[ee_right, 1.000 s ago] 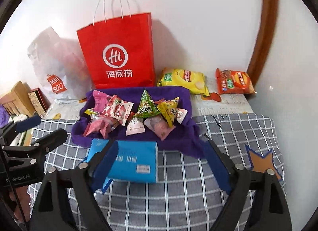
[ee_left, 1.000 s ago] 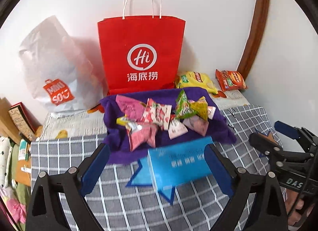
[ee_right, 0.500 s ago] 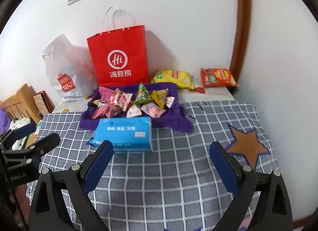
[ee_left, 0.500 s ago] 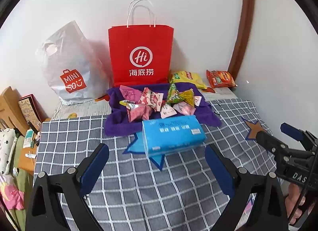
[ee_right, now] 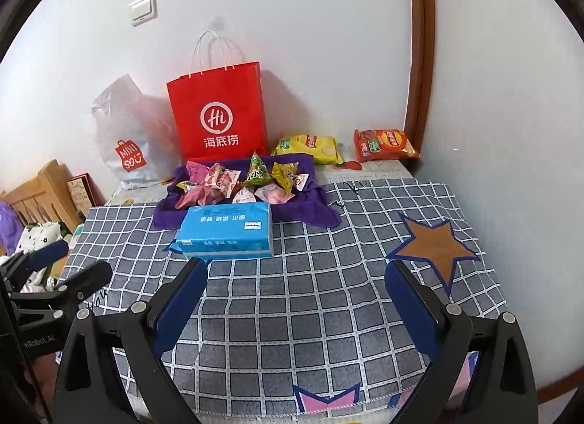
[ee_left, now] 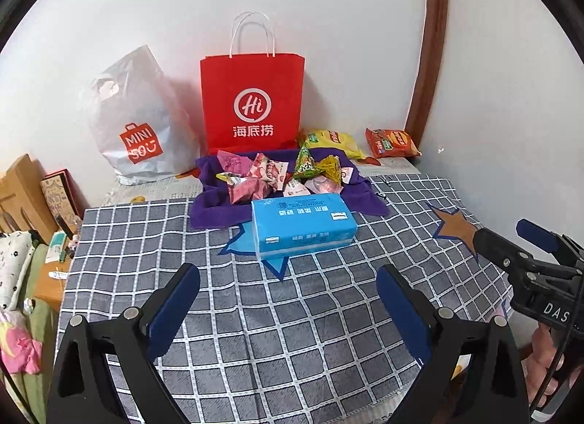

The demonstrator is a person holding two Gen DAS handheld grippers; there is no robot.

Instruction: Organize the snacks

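- My left gripper [ee_left: 288, 300] sits at the bottom of its own view with the blue pads spread wide and only the checked tablecloth [ee_left: 292, 332] between them.
- My right gripper [ee_right: 295, 296] is also spread wide, with nothing between the pads; its jaws have just been opening a little further.
- In the left view the right gripper also shows at the right edge, with a hand [ee_left: 547, 362] under it.
- The blue tissue pack [ee_left: 303, 225] lies flat on the tablecloth in the middle of the frame, above both grippers and touched by neither.
- Just behind it, touching its far edge, a purple cloth [ee_left: 215, 212] carries a heap of small snack packets [ee_left: 277, 175] in pink, green and yellow.
- A red paper bag [ee_left: 252, 102] stands upright against the wall behind the cloth, upper centre.
- A white plastic bag [ee_left: 142, 121] leans to its left.
- Right of the red bag, by the wall, lie a yellow chip bag [ee_right: 310, 148] and an orange chip bag [ee_right: 383, 144], side by side but apart.
- A brown star patch [ee_right: 436, 248] marks the tablecloth at right of the right view.
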